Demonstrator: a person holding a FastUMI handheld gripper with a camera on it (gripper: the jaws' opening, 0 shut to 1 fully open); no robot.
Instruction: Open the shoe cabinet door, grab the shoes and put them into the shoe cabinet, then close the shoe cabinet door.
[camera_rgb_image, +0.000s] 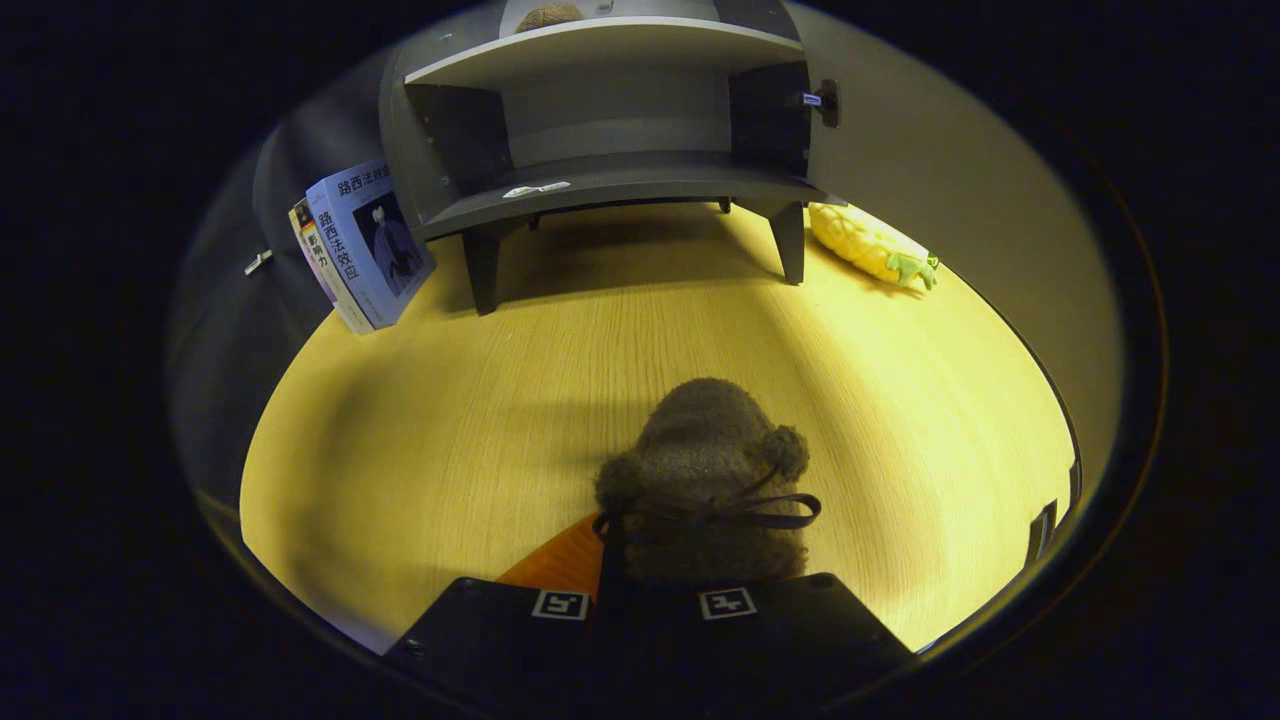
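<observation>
Your gripper (645, 600) sits at 6 o'clock, its two marker-tagged fingers drawn close together with hardly a gap between them. Rising from between them is a fuzzy brown shoe (705, 480), a plush slipper with two pom-poms and a dark bow across it. Its near end sits between the fingers and they look pressed on it, though the contact itself is hidden under the fuzz. An orange piece (560, 565) peeks out at the shoe's 8 o'clock, just beside your left finger (what it belongs to can't be made out).

The shoe hangs above a wooden table (450, 430), lit yellow. Beyond it, at 12 o'clock, stands the shoe cabinet (600, 185), on short dark legs with its front open; the lower shelf is bare apart from a small sticker near its front lip. Its door (940, 190) is swung wide toward 2 o'clock, a hinge showing at the cabinet's right edge. On the shelf above, something brown (548, 15) pokes into sight.

At 10 o'clock, two books (365, 245) lean against the cabinet's left side. At 1 o'clock, a toy corn cob (870, 245) lies on the table just past the cabinet's right leg, near the open door.
</observation>
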